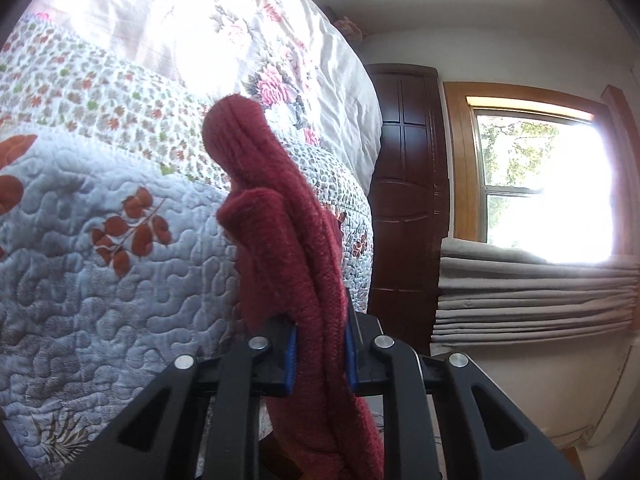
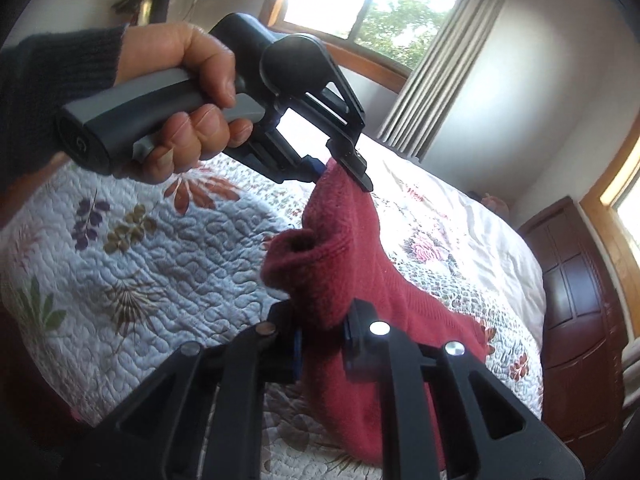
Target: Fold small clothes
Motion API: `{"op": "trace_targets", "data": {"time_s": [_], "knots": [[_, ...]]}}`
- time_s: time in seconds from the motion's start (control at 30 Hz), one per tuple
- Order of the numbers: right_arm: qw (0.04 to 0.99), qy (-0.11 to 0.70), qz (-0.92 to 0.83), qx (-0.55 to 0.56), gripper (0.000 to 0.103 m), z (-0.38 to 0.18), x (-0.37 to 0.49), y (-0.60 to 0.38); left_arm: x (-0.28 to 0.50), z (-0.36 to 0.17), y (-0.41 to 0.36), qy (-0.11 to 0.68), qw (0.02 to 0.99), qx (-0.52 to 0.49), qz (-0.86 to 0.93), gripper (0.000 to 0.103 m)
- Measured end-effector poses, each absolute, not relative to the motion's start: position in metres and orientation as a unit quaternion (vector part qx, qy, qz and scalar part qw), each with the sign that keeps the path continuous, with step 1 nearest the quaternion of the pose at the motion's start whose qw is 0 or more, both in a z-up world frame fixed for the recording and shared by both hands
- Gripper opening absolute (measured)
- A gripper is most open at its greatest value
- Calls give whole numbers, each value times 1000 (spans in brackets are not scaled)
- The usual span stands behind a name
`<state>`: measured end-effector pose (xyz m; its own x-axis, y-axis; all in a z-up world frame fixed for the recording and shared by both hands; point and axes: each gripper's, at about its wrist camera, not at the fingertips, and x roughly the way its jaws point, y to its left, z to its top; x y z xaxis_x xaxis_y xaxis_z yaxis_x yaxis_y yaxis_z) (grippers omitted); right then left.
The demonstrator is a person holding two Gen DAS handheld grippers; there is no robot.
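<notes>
Left gripper (image 1: pixel 321 354) and right gripper (image 2: pixel 322 354) are each clamping the red knit garment (image 2: pixel 348 248), which is hanging stretched between them above the quilted bedspread (image 2: pixel 168 248), only the right wrist view showing the person's hand (image 2: pixel 188 92) squeezing the left tool.

Dark red knit garment (image 2: pixel 352 248); pale blue quilt (image 2: pixel 168 248), leaf print; sleeve (image 2: pixel 60 68) possibly navy.

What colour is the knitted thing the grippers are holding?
Dark red knit, clearest in the right wrist view.
</notes>
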<state>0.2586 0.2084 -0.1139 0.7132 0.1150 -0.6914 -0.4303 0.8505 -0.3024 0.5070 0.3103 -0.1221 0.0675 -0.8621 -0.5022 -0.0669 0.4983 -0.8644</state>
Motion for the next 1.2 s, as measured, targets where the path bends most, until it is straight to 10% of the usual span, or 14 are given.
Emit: {"op": "trace_targets", "data": {"time_s": [0.57, 1.2], "knots": [[931, 345, 100, -64, 12, -85, 262, 62, 518, -67, 160, 627, 635, -281, -353, 18], [917, 383, 79, 85, 12, -154, 265, -76, 522, -133, -2, 708, 619, -162, -300, 18]]}}
